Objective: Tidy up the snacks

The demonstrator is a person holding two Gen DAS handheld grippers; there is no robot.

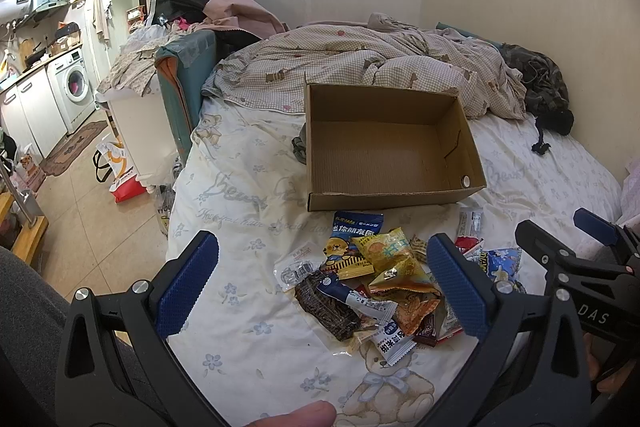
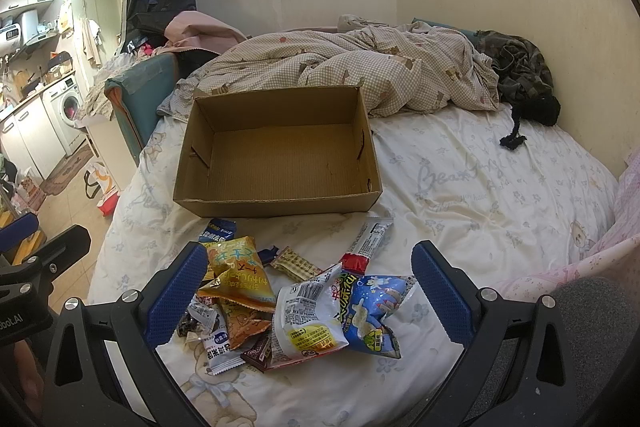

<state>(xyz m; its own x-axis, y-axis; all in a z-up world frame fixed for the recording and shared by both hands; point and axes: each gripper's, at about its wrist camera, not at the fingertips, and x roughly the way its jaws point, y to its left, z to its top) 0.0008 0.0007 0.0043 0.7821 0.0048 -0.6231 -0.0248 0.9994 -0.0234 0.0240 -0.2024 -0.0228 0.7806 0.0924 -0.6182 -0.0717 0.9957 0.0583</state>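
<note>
Several snack packets (Japanese print) beside cardboard box.

Snack pile: lower packets buried under upper ones, can't count them. Print on the wrappers too small for me to read. My left gripper cut by the right view's edge; fingertips out of frame there.

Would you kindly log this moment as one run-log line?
stage: start | left gripper: open, over snacks | right gripper: open, over snacks | box: empty
</note>
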